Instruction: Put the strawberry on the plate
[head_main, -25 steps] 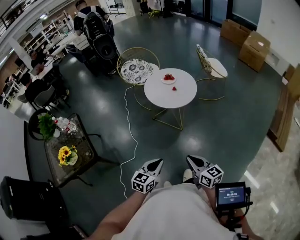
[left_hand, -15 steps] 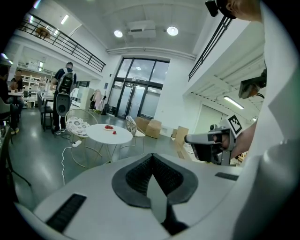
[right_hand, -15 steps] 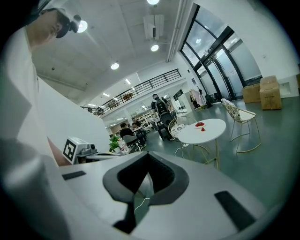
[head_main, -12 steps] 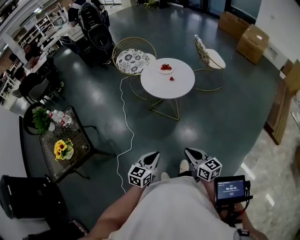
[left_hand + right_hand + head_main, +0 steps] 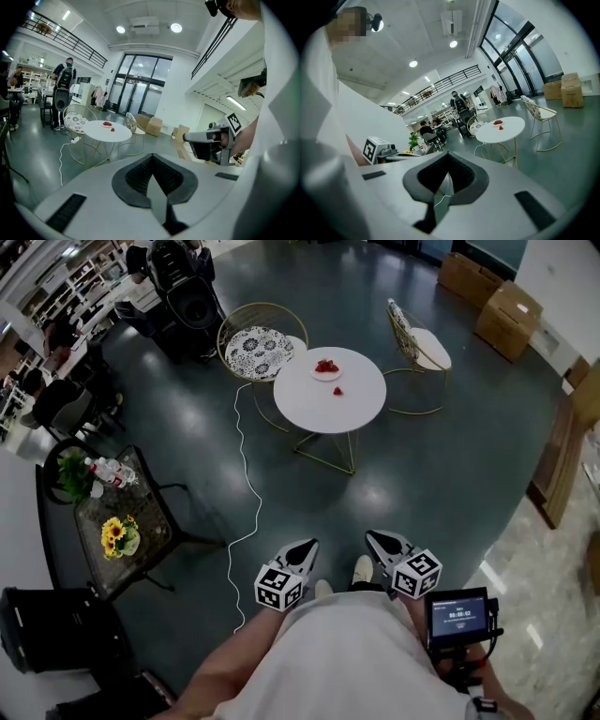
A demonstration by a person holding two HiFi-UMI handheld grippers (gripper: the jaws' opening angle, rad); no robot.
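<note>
While both sit low at the person's waist, left gripper [image 5: 302, 550] and right gripper [image 5: 380, 542] are clenched, jaws together, nothing between them. Well ahead is a round white table [image 5: 314, 407]. Lone strawberry [image 5: 337, 391] lies on the bare tabletop near the plate [image 5: 327, 376], which holds more red fruit. Patterned chair [image 5: 258, 341] and second chair [image 5: 420, 341] flank the table. White cable [image 5: 246, 474] runs across the dark floor.

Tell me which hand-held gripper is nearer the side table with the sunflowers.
Left. The left hand-held gripper is to the right of the side table, with open floor between them. The right hand-held gripper is farther right again, beyond the left one.
</note>
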